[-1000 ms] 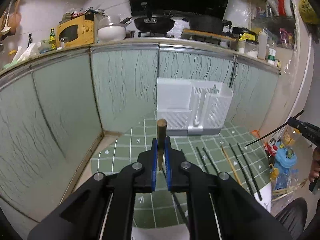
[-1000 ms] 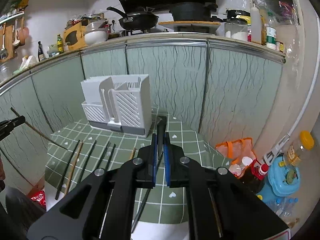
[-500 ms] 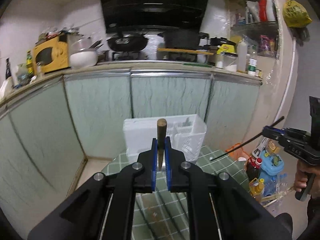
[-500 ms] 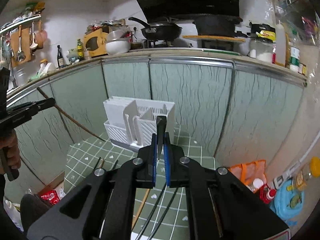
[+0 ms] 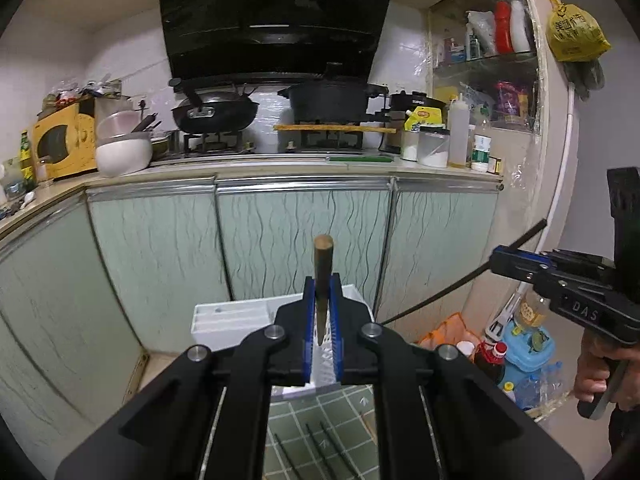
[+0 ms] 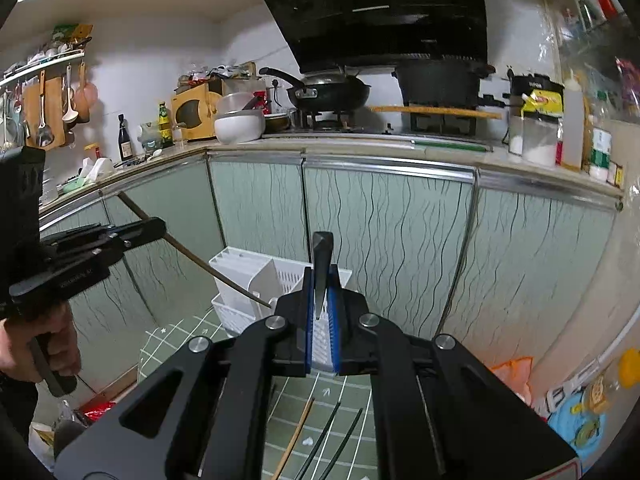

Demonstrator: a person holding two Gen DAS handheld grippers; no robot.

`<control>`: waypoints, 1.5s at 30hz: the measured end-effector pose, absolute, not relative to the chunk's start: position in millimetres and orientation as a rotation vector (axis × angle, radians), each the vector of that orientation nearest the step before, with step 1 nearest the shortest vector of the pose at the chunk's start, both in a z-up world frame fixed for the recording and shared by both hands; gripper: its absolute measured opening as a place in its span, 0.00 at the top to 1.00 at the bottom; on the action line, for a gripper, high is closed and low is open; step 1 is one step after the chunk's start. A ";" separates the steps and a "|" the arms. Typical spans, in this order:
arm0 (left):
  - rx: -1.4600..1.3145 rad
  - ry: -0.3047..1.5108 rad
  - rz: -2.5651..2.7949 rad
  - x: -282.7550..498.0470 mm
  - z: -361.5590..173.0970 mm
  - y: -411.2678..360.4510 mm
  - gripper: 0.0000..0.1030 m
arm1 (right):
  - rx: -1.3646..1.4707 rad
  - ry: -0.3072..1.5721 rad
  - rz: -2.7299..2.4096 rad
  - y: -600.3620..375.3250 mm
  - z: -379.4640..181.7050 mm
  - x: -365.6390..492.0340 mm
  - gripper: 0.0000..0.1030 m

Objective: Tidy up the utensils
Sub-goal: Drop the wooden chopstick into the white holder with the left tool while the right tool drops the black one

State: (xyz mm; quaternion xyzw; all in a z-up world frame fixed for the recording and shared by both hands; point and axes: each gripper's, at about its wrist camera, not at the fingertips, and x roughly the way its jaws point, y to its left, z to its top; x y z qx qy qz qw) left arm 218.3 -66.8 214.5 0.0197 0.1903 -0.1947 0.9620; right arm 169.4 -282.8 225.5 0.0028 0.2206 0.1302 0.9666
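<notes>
Both grippers hold a chopstick each above the green tiled table.

The left gripper (image 5: 322, 312) is clenched on a brown wooden chopstick (image 5: 322, 268), the right gripper (image 6: 322, 308) on a black chopstick (image 6: 322, 268). The white slotted plastic utensil holder (image 6: 256, 276) stands on the green grid-patterned tabletop (image 6: 180, 336) just beyond both. More loose dark chopsticks (image 6: 332, 436) lie on the table nearer the cameras.

I am in a home kitchen: range hood (image 5: 276, 16) over a gas stove (image 5: 212, 144), wok (image 5: 214, 112), microwave (image 5: 60, 144), green cabinets (image 5: 300, 240).
</notes>
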 end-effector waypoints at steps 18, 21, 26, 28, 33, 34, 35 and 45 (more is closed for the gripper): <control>0.029 0.488 -0.431 300.6 152.3 -85.2 0.48 | -0.002 0.620 0.301 -276.9 155.7 274.2 0.89; 0.037 0.448 -0.392 292.3 149.7 -77.0 0.13 | -0.013 0.594 0.282 -280.8 153.4 266.6 0.35; 0.008 0.454 -0.359 279.5 149.9 -61.0 0.06 | -0.056 0.542 0.254 -284.6 160.0 244.0 0.08; 0.008 0.447 -0.350 274.1 151.1 -57.6 0.05 | -0.063 0.539 0.232 -286.2 164.3 240.6 0.08; 0.003 0.458 -0.341 258.4 150.0 -51.9 0.05 | -0.028 0.535 0.187 -291.7 178.6 231.1 0.08; 0.007 0.456 -0.342 255.5 150.0 -51.5 0.05 | -0.019 0.529 0.187 -292.5 181.8 229.0 0.08; 0.015 0.451 -0.341 251.6 150.6 -51.7 0.05 | -0.013 0.525 0.187 -292.4 184.4 227.7 0.08; 0.054 0.400 -0.339 221.1 168.9 -57.7 0.05 | -0.016 0.483 0.193 -280.4 211.5 205.3 0.08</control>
